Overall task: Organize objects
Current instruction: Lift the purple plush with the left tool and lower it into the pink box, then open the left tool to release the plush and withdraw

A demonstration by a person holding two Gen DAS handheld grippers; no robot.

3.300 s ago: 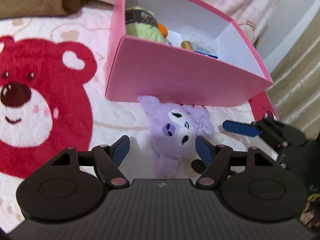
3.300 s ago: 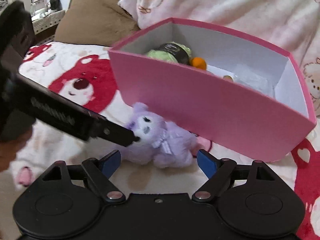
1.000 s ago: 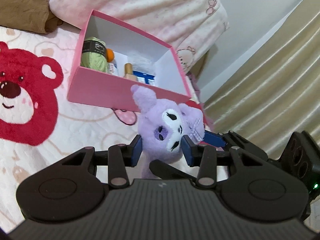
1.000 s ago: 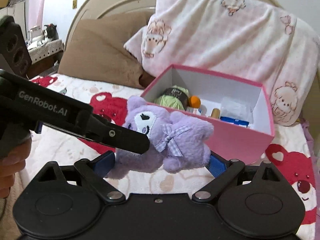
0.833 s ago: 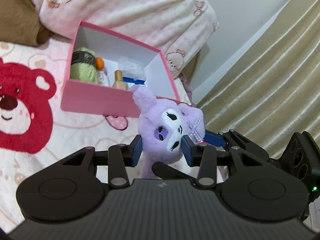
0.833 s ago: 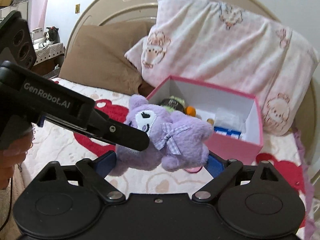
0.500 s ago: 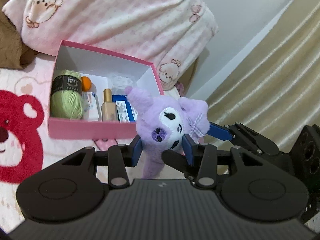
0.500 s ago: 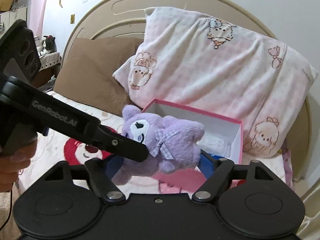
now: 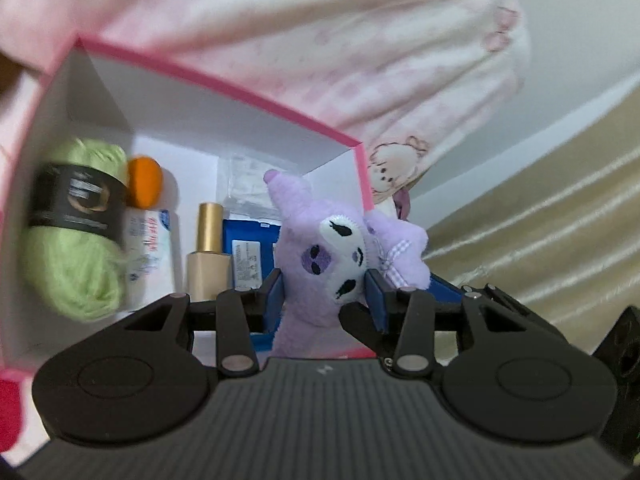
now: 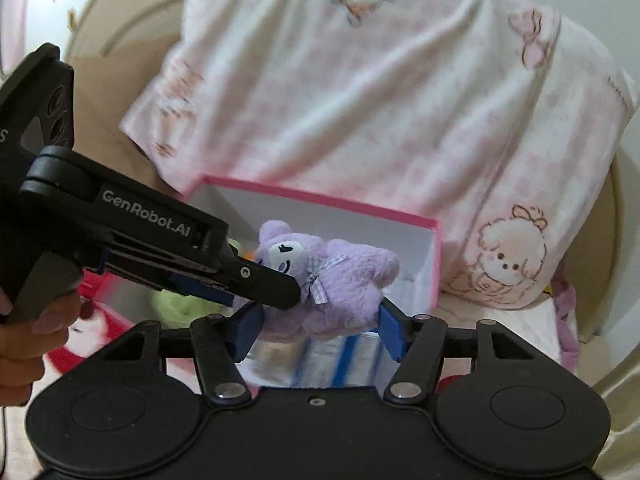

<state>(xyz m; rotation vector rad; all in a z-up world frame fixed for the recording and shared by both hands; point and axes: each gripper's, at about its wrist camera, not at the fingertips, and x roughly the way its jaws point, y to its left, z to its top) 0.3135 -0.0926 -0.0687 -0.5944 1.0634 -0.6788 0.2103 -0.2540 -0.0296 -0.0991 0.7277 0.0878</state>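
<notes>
1. A pink pillow (image 10: 380,92) printed with cartoon figures leans behind everything.
2. The pink box (image 9: 224,80) lies open below it, white inside.
3. Green yarn (image 9: 72,240) with a black band fills the box's left end.
4. The purple plush (image 9: 332,256) hangs over the box's right part, above the contents.
5. The left gripper (image 9: 324,296) has its jaws clamped on the plush's head.
6. The right gripper (image 10: 318,330) has blue pads pressed to the plush's body from both sides.
7. In the box, a blue packet (image 9: 248,256), a gold-capped bottle (image 9: 208,252) and an orange ball (image 9: 145,186) lie beside the yarn.
</notes>
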